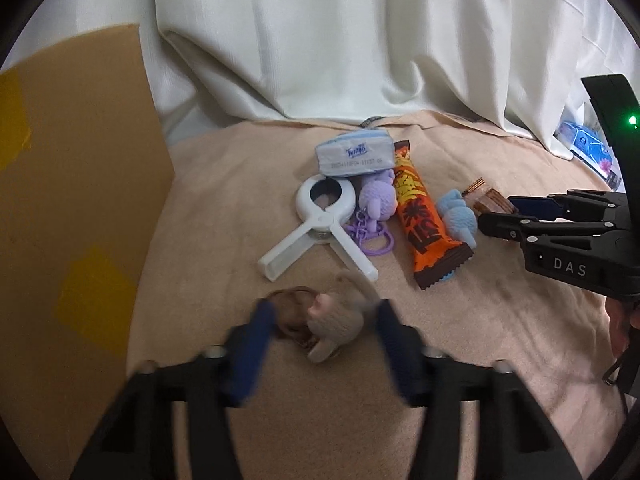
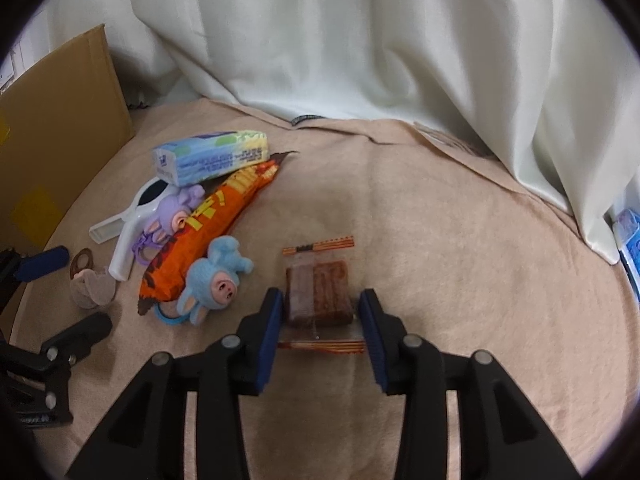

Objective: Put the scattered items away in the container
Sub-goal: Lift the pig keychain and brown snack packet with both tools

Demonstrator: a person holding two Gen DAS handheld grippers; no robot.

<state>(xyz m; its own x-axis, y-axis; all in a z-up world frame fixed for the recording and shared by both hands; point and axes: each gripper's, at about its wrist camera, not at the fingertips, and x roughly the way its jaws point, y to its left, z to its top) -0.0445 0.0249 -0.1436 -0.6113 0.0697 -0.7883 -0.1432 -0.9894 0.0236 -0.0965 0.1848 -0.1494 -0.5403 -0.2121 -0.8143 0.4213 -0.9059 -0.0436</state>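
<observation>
A beige plush keychain (image 1: 336,322) with a brown ring lies on the tan cloth between the blurred blue pads of my left gripper (image 1: 326,334). Narrow gaps show on both sides, so the gripper is open around it. The right wrist view shows the same toy (image 2: 93,289) between the two left fingers. My right gripper (image 2: 321,322) is shut on a clear-wrapped brown snack (image 2: 320,298), its pads against the packet's sides. In the left wrist view the right gripper (image 1: 496,218) is at the far right. The cardboard box (image 1: 80,200) stands on the left.
A loose heap sits mid-cloth: tissue pack (image 1: 352,154), white clip (image 1: 320,224), purple plush keychain (image 1: 376,202), orange snack bar (image 1: 424,224) and blue plush pig (image 2: 218,280). White curtain (image 1: 340,40) hangs behind. A blue packet (image 2: 630,236) lies at the far right edge.
</observation>
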